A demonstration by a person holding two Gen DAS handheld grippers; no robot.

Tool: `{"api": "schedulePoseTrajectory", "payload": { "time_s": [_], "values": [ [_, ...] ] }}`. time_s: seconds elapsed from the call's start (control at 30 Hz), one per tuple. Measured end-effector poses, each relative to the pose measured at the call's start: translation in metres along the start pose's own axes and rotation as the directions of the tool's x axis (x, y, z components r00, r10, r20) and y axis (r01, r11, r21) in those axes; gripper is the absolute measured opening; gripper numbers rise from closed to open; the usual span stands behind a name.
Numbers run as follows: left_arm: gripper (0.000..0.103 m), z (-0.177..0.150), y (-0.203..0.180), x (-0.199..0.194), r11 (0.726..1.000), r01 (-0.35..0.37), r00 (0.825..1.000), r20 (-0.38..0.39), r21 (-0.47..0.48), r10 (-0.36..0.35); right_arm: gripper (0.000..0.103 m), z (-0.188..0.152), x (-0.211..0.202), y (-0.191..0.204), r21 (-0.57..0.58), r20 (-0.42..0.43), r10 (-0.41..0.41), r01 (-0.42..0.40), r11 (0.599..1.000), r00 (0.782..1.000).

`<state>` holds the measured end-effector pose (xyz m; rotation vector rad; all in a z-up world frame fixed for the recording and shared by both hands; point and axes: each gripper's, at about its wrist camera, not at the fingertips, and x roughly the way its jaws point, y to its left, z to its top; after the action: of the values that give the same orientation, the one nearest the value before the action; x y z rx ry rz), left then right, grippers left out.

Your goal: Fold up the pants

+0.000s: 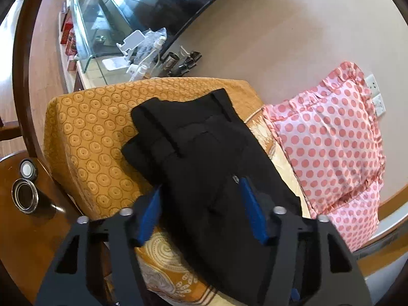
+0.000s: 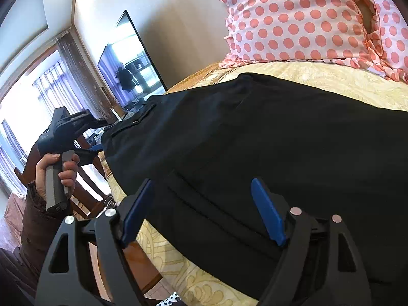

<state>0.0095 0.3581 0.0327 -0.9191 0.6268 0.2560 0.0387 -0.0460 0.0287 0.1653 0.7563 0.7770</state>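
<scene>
The black fabric pants (image 1: 204, 153) lie folded over on the bed's mustard-yellow cover with its ring pattern (image 1: 86, 132), the waistband end with its belt loops toward the far corner of the mattress. From the other side the same dark pants (image 2: 255, 140) spread across the paler cream patterned part of the cover (image 2: 331, 81), just short of the pink-and-white polka-dot ruffled pillow (image 2: 306, 20) that leans against the wall.

The left gripper (image 1: 200, 191) sits low over the near part of the pants with its blue-padded fingers (image 1: 150, 211) spread wide, cloth showing in the gap between them but nothing pinched. The right gripper (image 2: 201, 188) is the same, fingers held wide apart over the dark fabric near the bed's edge, gripping nothing. The person's left hand (image 2: 58, 170) is wrapped round the grey handle of the other tool.

Beside the bed stands a brown wooden table (image 1: 30, 229) with a round metal tin (image 1: 24, 195) on it, and a large dark flat television (image 2: 132, 61) hangs on the far wall
</scene>
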Motion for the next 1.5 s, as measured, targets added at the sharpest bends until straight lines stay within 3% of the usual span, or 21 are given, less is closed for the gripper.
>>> {"api": "schedulePoseTrajectory", "payload": {
  "time_s": [0.07,0.2,0.3,0.4,0.47,0.6,0.67,0.73,0.8,0.9,0.93,1.0,1.07,1.13,1.2,1.27,1.37,1.4,1.43,1.5],
  "values": [
    [0.017,0.000,0.004,0.002,1.000,-0.027,0.999,0.022,-0.014,0.027,0.078,-0.001,-0.005,-0.001,0.009,0.008,0.002,-0.002,1.000,1.000],
    [0.009,-0.004,-0.001,-0.001,0.999,-0.030,0.997,0.068,0.018,0.028,0.079,-0.004,-0.029,-0.010,0.051,0.043,0.015,-0.017,0.999,0.999],
    [0.008,-0.008,-0.033,-0.011,0.987,-0.066,0.990,0.133,0.144,0.047,0.081,-0.009,-0.060,-0.021,0.072,0.097,-0.005,-0.002,0.997,0.995],
    [0.008,-0.020,-0.089,-0.022,0.950,-0.040,0.984,0.175,0.309,-0.016,0.083,-0.016,-0.096,-0.037,0.107,0.162,-0.062,0.045,0.993,0.985],
    [0.008,-0.037,-0.138,-0.027,0.901,0.000,0.981,0.173,0.433,-0.083,0.083,-0.022,-0.119,-0.049,0.145,0.199,-0.113,0.084,0.986,0.974],
    [0.008,-0.093,-0.231,-0.033,0.752,0.145,0.966,0.072,0.643,-0.247,0.083,-0.039,-0.165,-0.081,0.253,0.259,-0.224,0.158,0.955,0.940],
    [0.008,-0.136,-0.271,-0.037,0.643,0.260,0.940,-0.035,0.720,-0.340,0.083,-0.047,-0.181,-0.094,0.299,0.271,-0.273,0.189,0.935,0.923],
    [0.008,-0.184,-0.301,-0.033,0.533,0.374,0.905,-0.174,0.759,-0.387,0.083,-0.057,-0.196,-0.109,0.350,0.279,-0.324,0.219,0.911,0.904],
    [0.008,-0.236,-0.315,-0.019,0.442,0.470,0.871,-0.319,0.764,-0.373,0.083,-0.068,-0.209,-0.122,0.395,0.281,-0.371,0.246,0.885,0.885],
    [0.008,-0.307,-0.311,0.014,0.349,0.538,0.843,-0.475,0.768,-0.254,0.083,-0.081,-0.220,-0.140,0.447,0.265,-0.421,0.277,0.851,0.868],
    [0.007,-0.323,-0.306,0.025,0.336,0.554,0.832,-0.514,0.762,-0.208,0.083,-0.085,-0.222,-0.144,0.460,0.256,-0.432,0.284,0.842,0.865],
    [0.007,-0.344,-0.294,0.044,0.339,0.585,0.805,-0.579,0.737,-0.131,0.083,-0.090,-0.223,-0.154,0.481,0.239,-0.449,0.297,0.825,0.861],
    [0.007,-0.340,-0.288,0.046,0.347,0.591,0.802,-0.578,0.729,-0.152,0.083,-0.094,-0.226,-0.160,0.492,0.235,-0.459,0.303,0.816,0.857],
    [0.007,-0.322,-0.295,0.042,0.382,0.605,0.791,-0.583,0.698,-0.186,0.083,-0.094,-0.229,-0.163,0.496,0.238,-0.469,0.308,0.812,0.851],
    [0.007,-0.307,-0.312,0.030,0.388,0.605,0.795,-0.556,0.695,-0.243,0.083,-0.094,-0.231,-0.164,0.503,0.248,-0.472,0.304,0.809,0.846],
    [0.006,-0.296,-0.327,0.012,0.375,0.606,0.795,-0.518,0.702,-0.315,0.083,-0.095,-0.233,-0.163,0.510,0.256,-0.476,0.301,0.806,0.841],
    [0.006,-0.311,-0.332,-0.008,0.318,0.637,0.766,-0.534,0.702,-0.357,0.083,-0.097,-0.237,-0.164,0.519,0.259,-0.496,0.313,0.795,0.829],
    [0.007,-0.320,-0.327,-0.009,0.291,0.641,0.764,-0.551,0.710,-0.336,0.083,-0.098,-0.239,-0.166,0.528,0.257,-0.504,0.317,0.788,0.825],
    [0.007,-0.338,-0.319,-0.004,0.261,0.632,0.773,-0.567,0.730,-0.286,0.083,-0.099,-0.241,-0.168,0.536,0.257,-0.511,0.319,0.781,0.820],
    [0.007,-0.359,-0.305,0.014,0.257,0.610,0.792,-0.578,0.749,-0.195,0.083,-0.099,-0.246,-0.170,0.547,0.266,-0.515,0.312,0.777,0.815]
  ]
}}
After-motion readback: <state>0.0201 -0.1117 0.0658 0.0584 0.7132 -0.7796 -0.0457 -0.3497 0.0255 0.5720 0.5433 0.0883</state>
